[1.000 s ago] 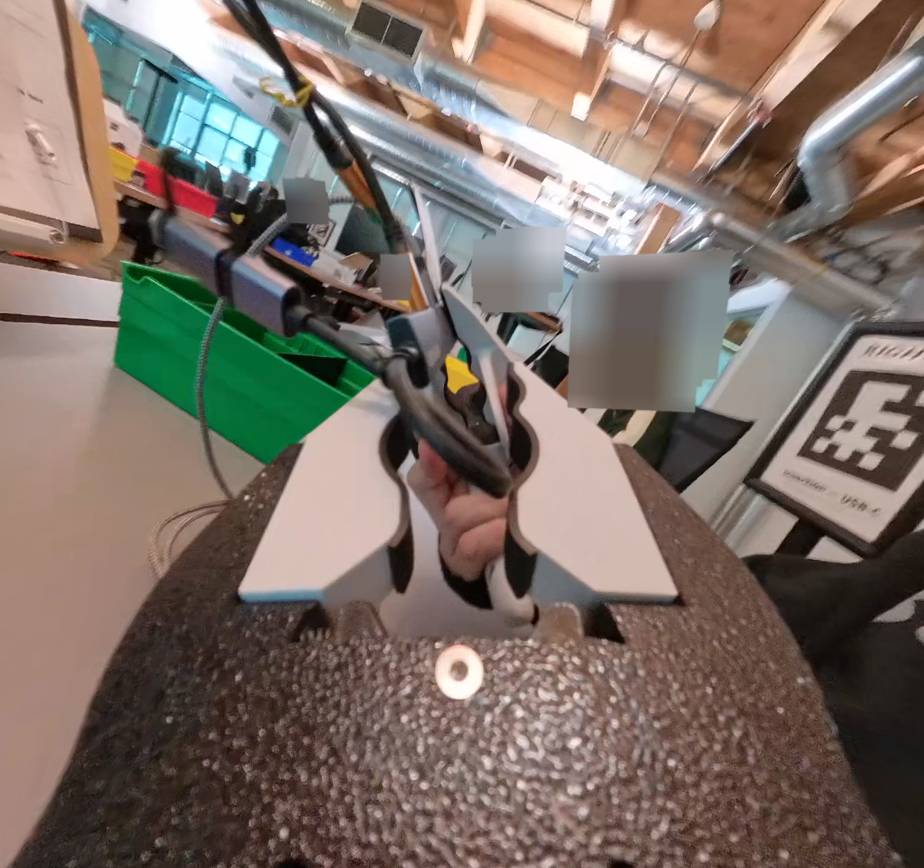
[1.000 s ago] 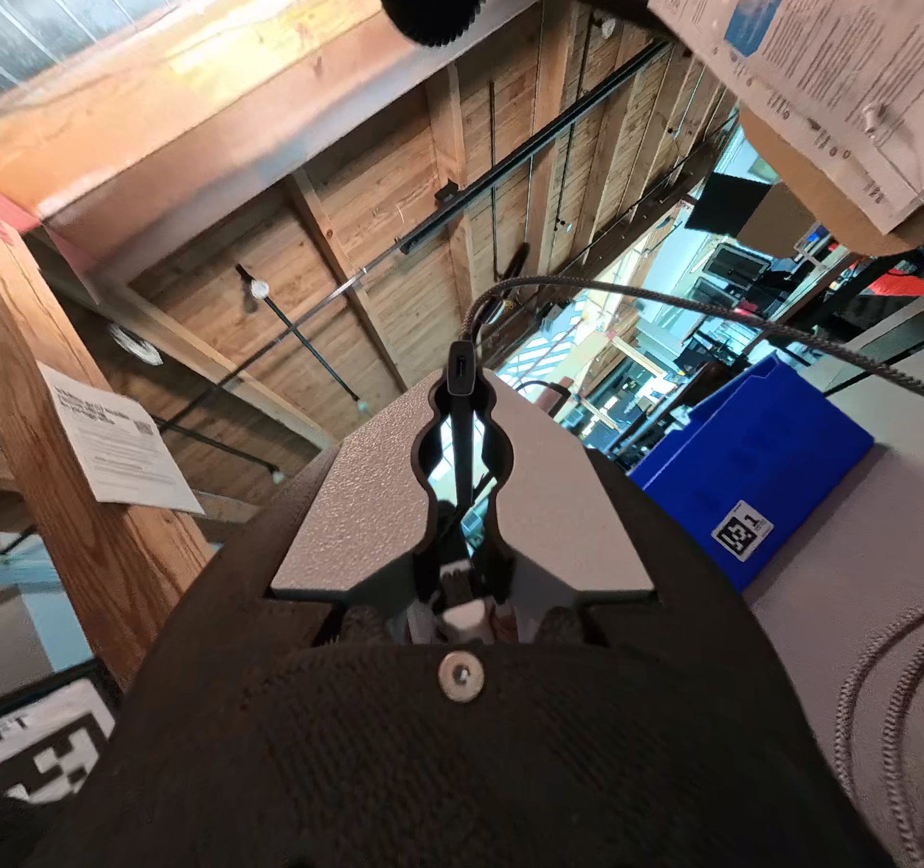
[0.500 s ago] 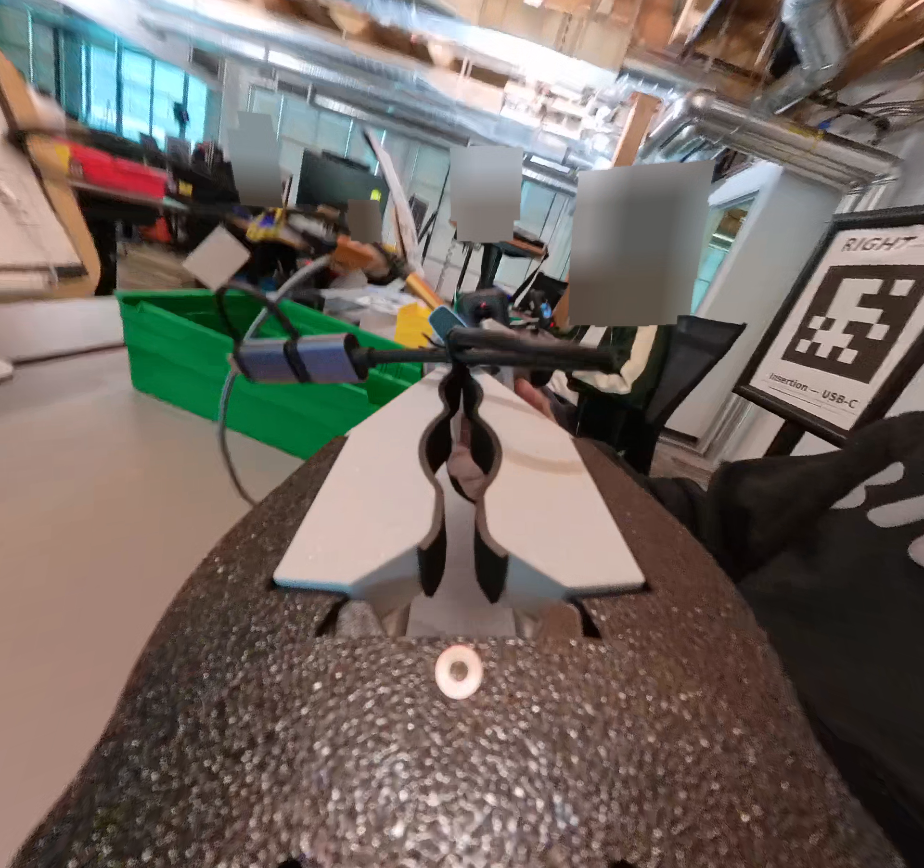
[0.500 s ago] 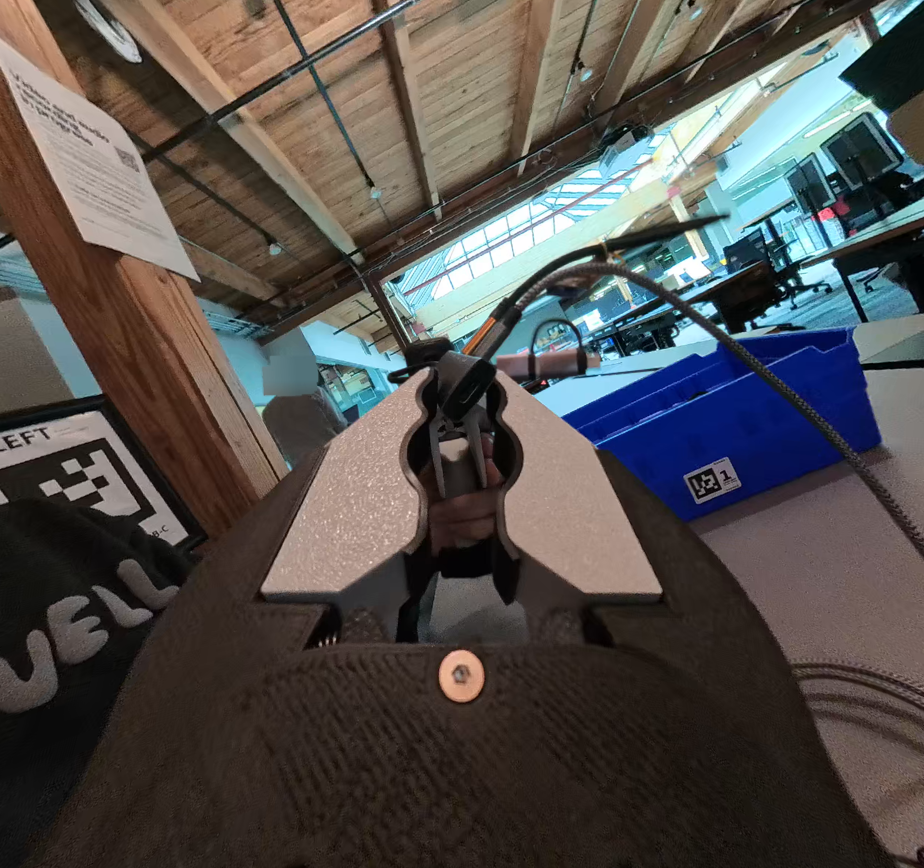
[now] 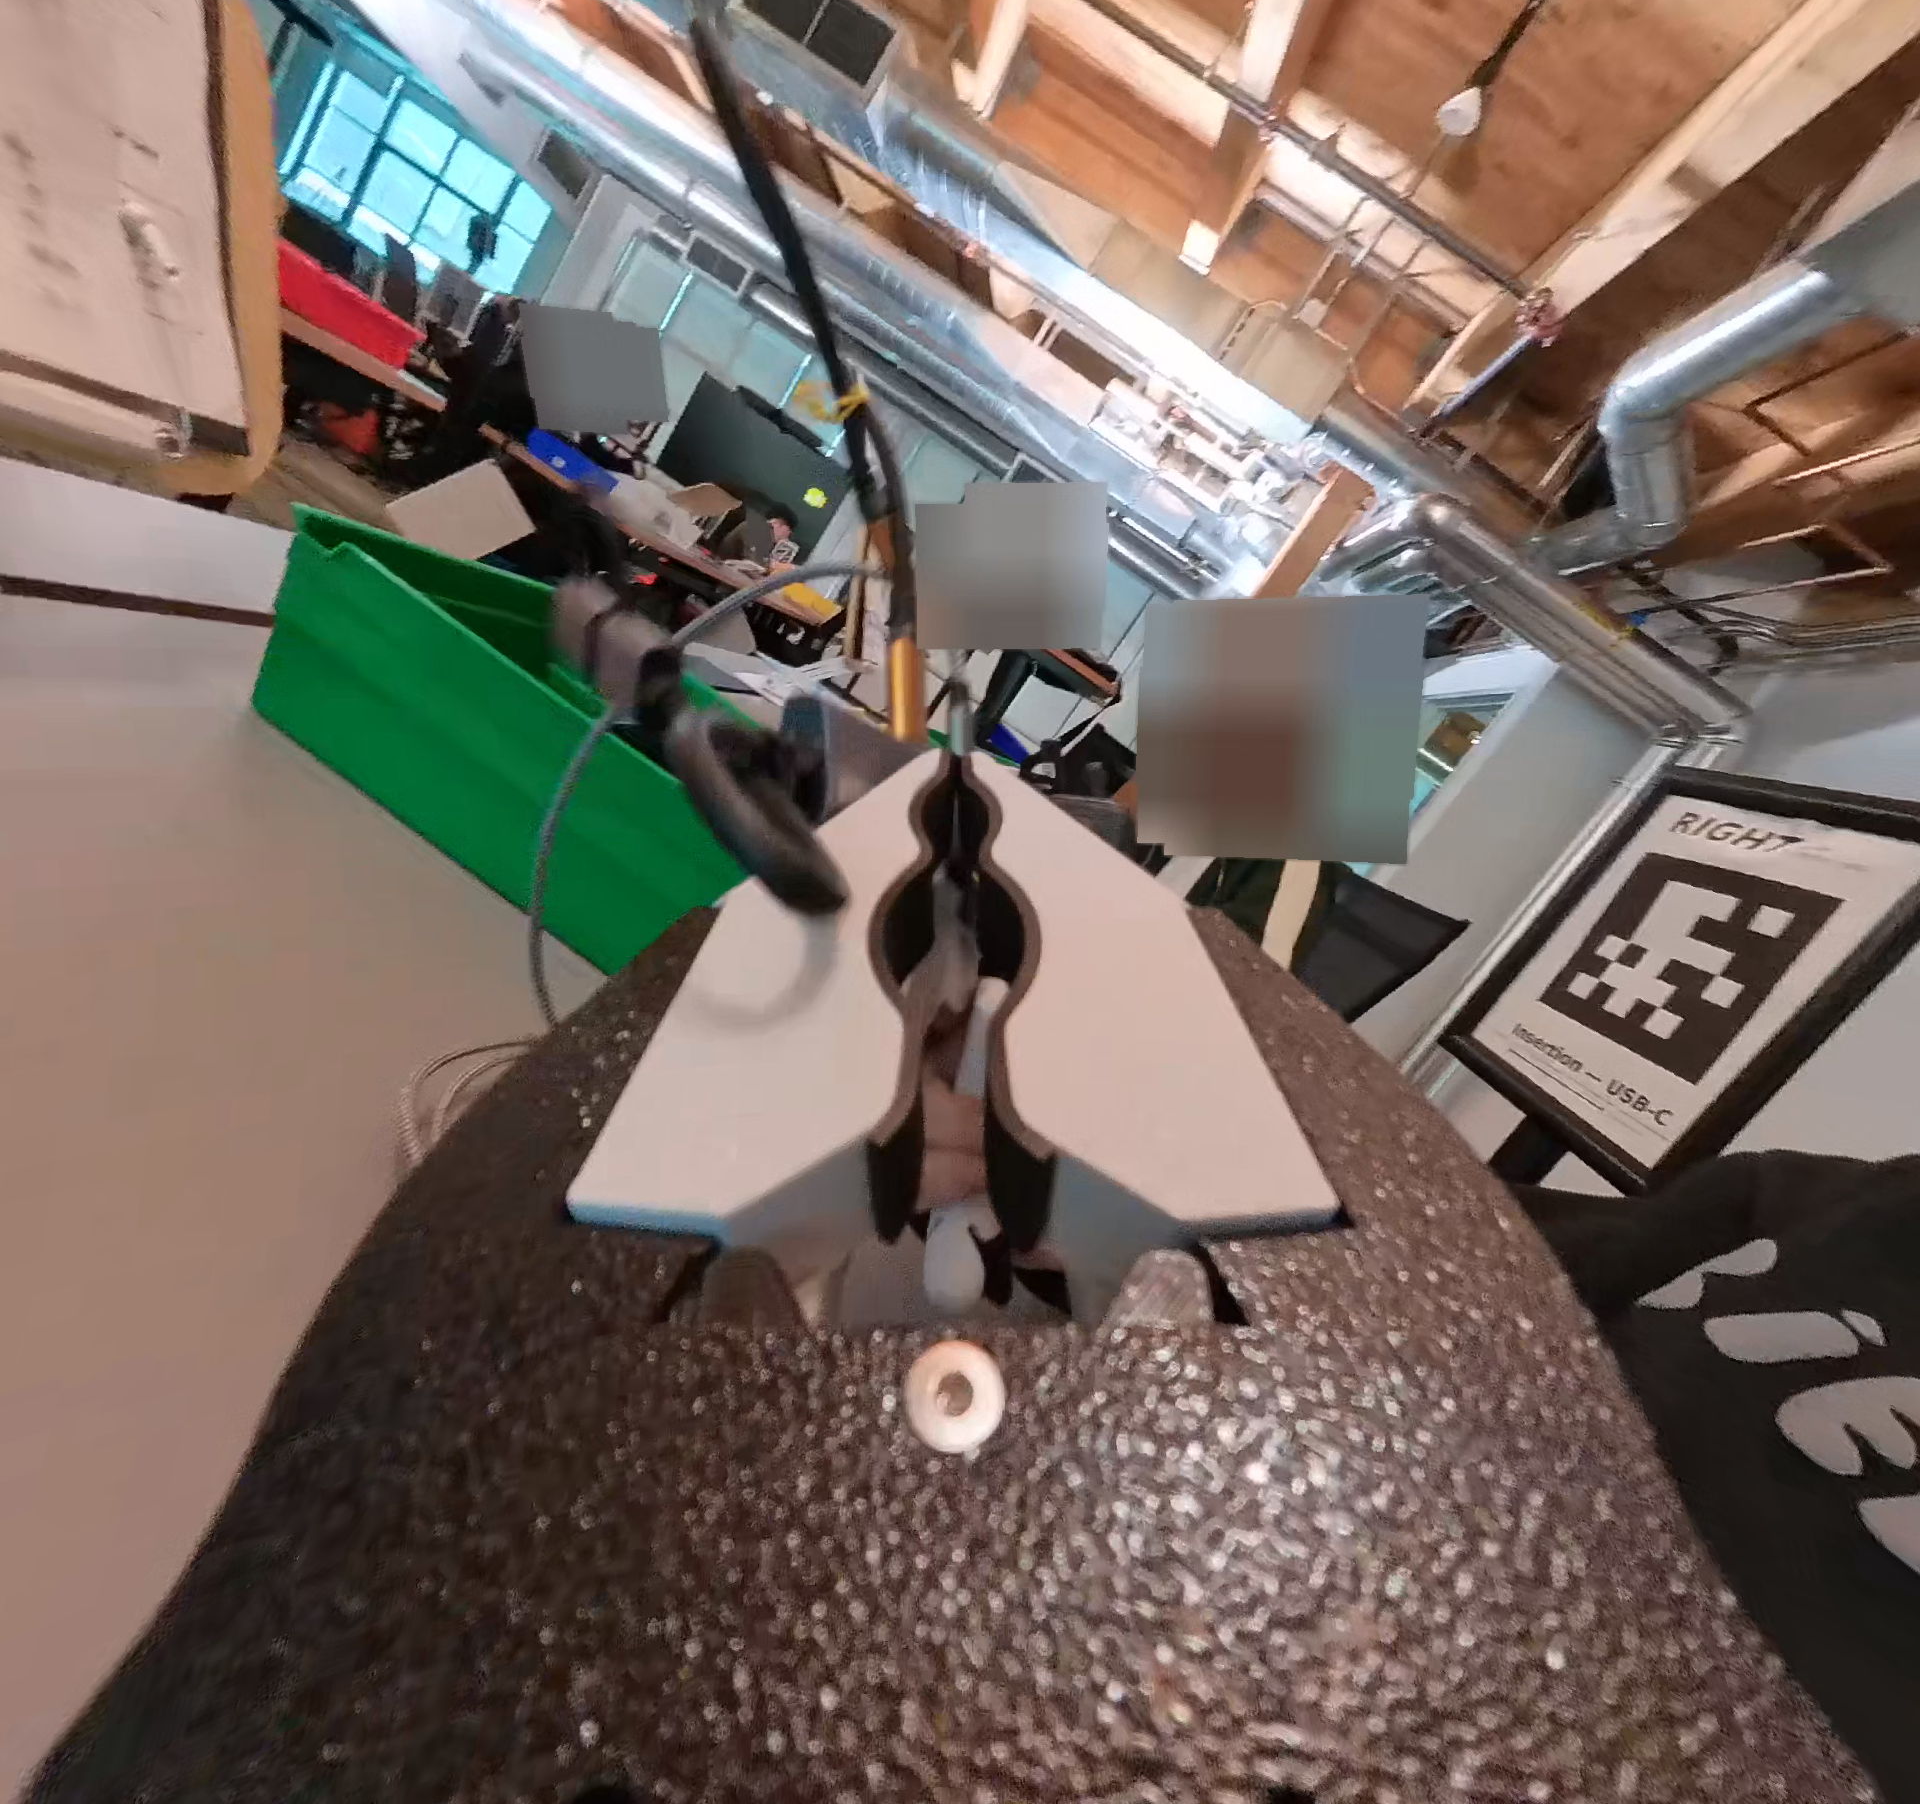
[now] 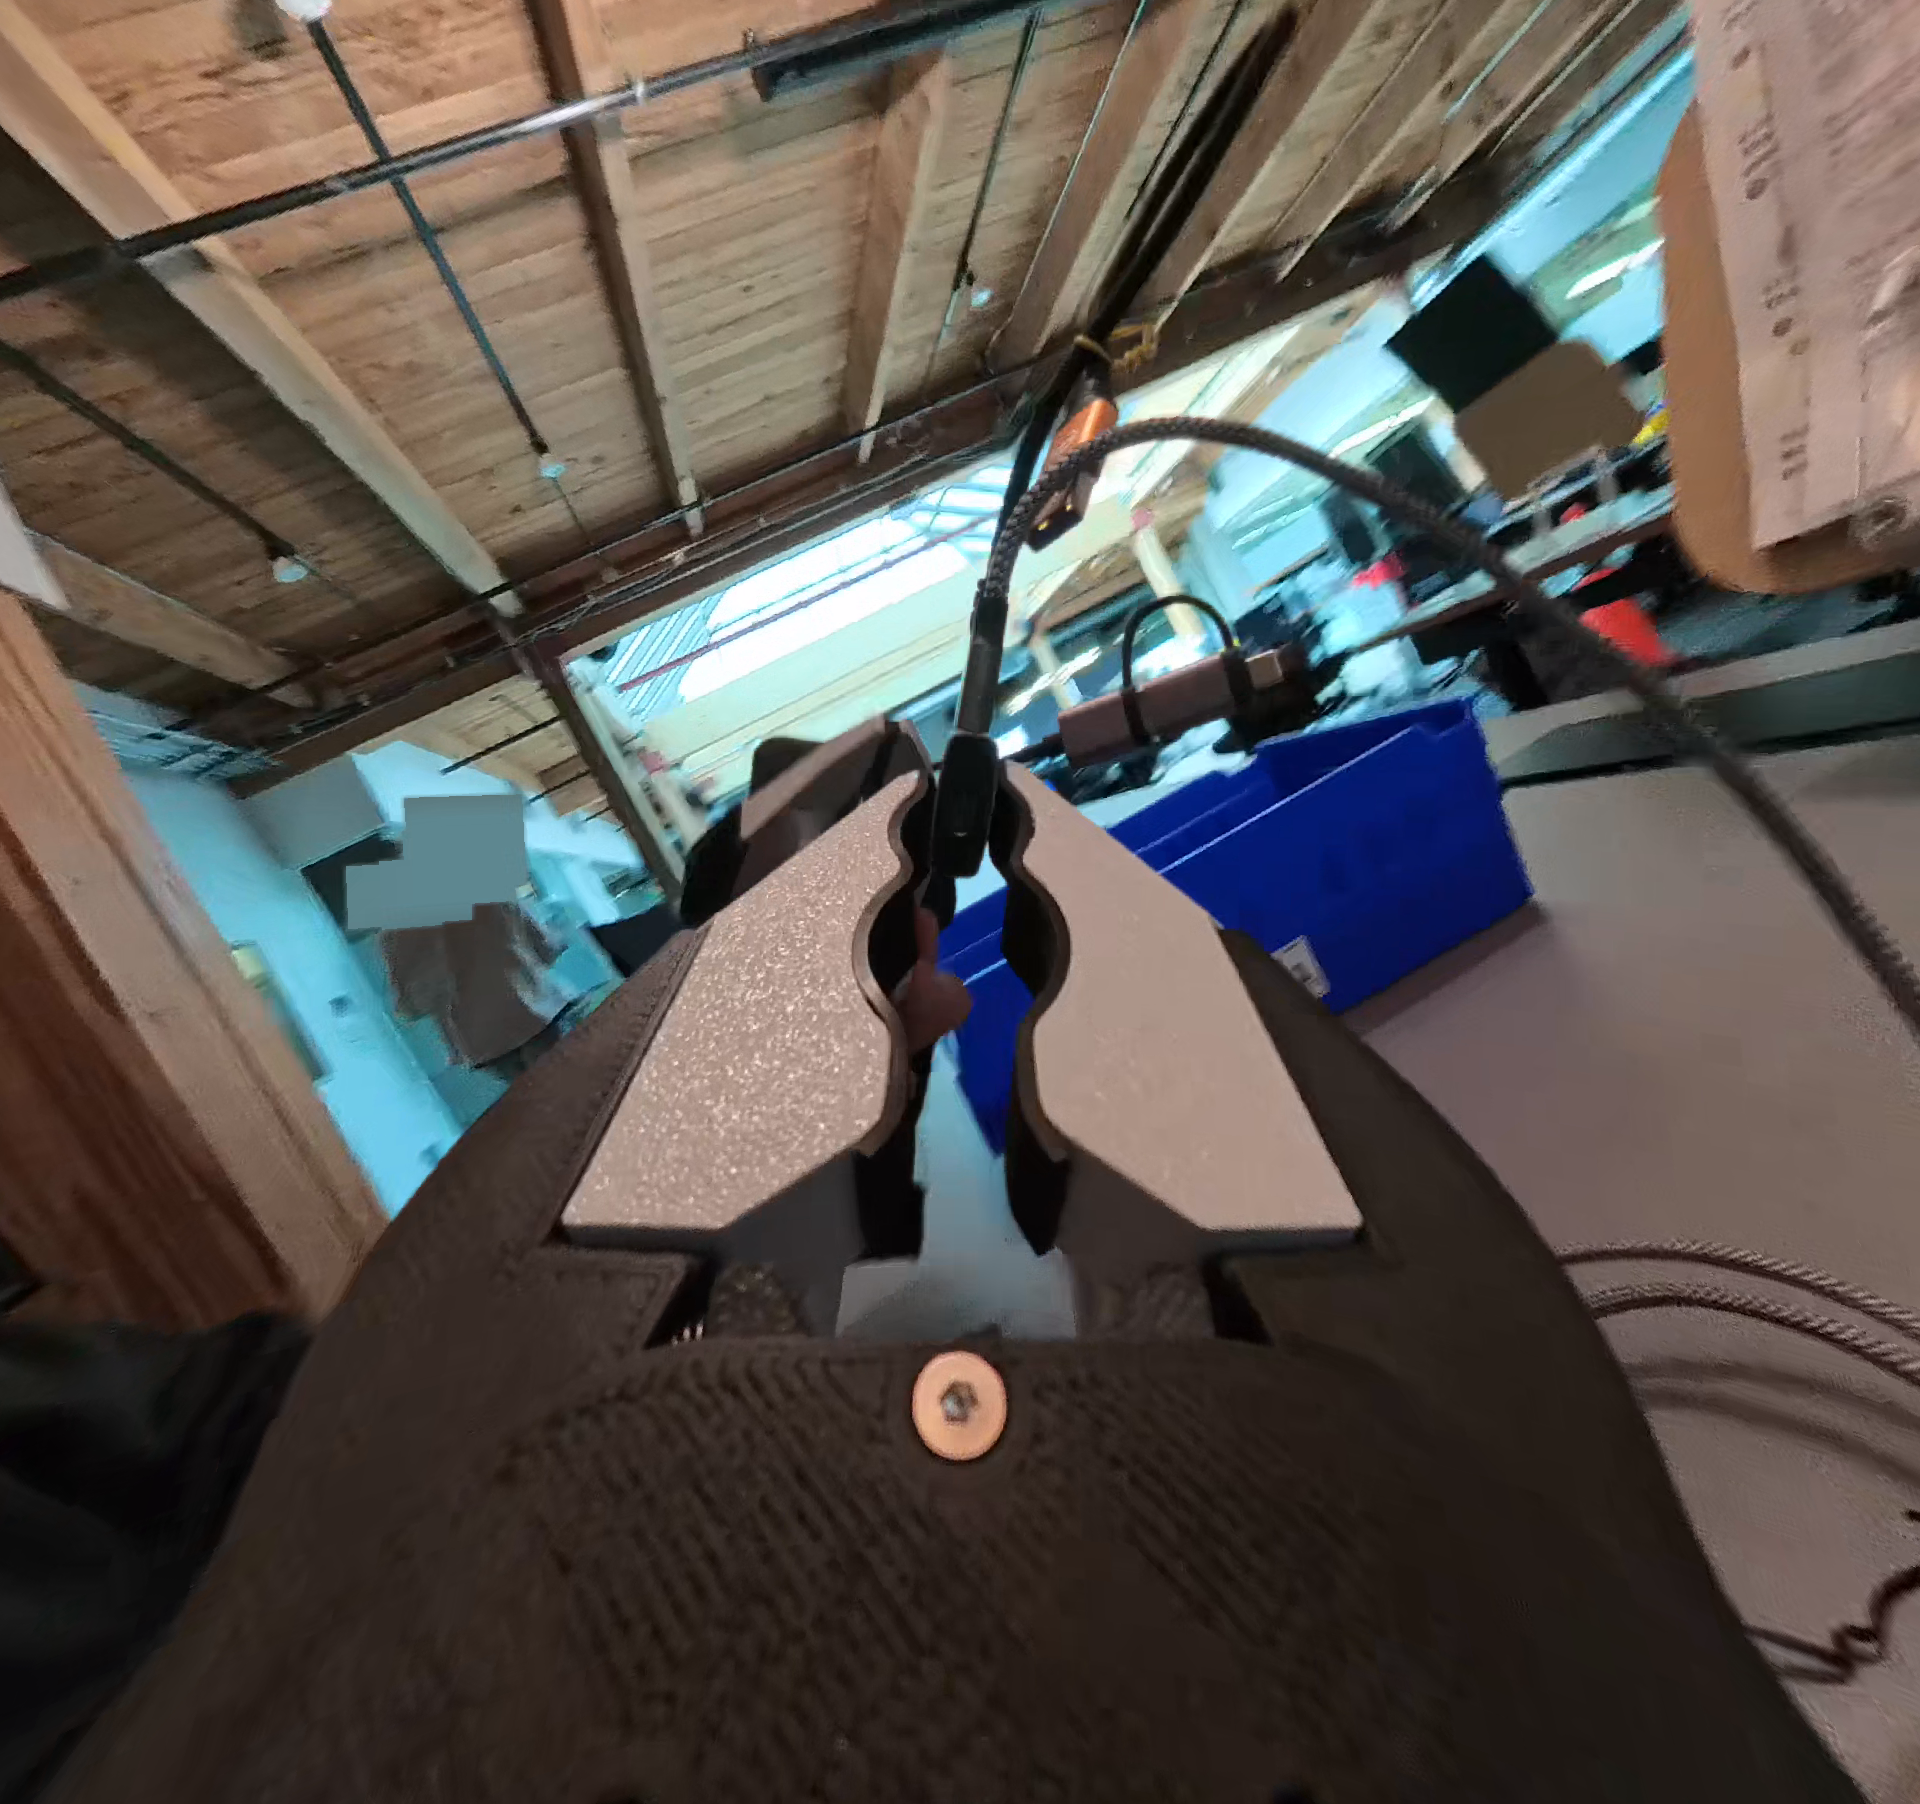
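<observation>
My right gripper (image 6: 961, 798) is shut on a black plug (image 6: 961, 819). Its grey braided cable (image 6: 1299, 450) rises from the tips and arcs down to the right. A grey adapter (image 6: 1164, 710) with a black loop hangs in the air just beyond and right of those tips. My left gripper (image 5: 951, 767) has its fingers pressed together. The same adapter (image 5: 608, 627) shows blurred to the left of them, and its black lead (image 5: 764, 824) reaches over my left finger. The left gripper also shows behind the right tips (image 6: 821, 788).
A green bin (image 5: 416, 694) stands on the table (image 5: 156, 1027) at the left, a blue bin (image 6: 1351, 840) at the right. A black cable with an orange connector (image 5: 902, 674) hangs from above near both tips. A framed marker sign (image 5: 1714, 965) stands right. Coiled cable (image 6: 1714, 1318) lies on the table. Only a small space, under 4 cm, lies between the two pairs of fingers.
The left fingers were open around the adapter's black lead, then closed with it lying across their tips. It now sits left of them. The right fingers loosened, then closed on the plug again.
</observation>
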Motion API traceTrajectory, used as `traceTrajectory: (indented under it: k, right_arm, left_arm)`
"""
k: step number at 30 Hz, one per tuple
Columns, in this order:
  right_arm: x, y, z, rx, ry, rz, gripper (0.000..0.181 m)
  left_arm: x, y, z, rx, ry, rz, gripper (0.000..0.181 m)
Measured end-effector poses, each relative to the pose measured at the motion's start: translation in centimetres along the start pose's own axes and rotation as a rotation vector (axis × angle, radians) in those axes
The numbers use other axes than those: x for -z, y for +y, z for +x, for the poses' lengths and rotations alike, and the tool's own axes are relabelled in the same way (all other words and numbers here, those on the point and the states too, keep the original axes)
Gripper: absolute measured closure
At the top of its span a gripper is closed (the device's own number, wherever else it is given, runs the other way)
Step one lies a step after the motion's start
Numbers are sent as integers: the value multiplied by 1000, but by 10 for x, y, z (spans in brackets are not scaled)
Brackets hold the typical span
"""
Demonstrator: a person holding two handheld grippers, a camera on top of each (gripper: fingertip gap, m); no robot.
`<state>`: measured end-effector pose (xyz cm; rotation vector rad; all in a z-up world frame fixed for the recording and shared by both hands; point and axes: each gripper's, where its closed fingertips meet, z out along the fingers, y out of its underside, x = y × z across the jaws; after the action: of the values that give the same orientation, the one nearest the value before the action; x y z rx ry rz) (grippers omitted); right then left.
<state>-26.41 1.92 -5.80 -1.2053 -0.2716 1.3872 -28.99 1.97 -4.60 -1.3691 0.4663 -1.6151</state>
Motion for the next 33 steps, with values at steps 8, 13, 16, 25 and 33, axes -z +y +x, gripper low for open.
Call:
traceTrajectory:
  k: [8, 13, 16, 25, 33]
  right_arm:
    - [10, -28, 3, 23, 84, 166, 173]
    - [0, 2, -11, 137, 91, 137, 172]
    - [-5, 14, -14, 221, 51, 32, 169]
    - [5, 60, -5, 503, -34, -509, 127]
    - [0, 65, -13, -207, -109, -445, 152]
  left_arm:
    - [-2, 0, -6, 76, -41, 72, 141]
    - [-6, -12, -14, 153, -51, 146, 167]
    - [-1, -23, -12, 281, 17, 172, 174]
    - [4, -17, -18, 299, 43, -167, 175]
    - [-7, 4, -13, 237, 73, -355, 174]
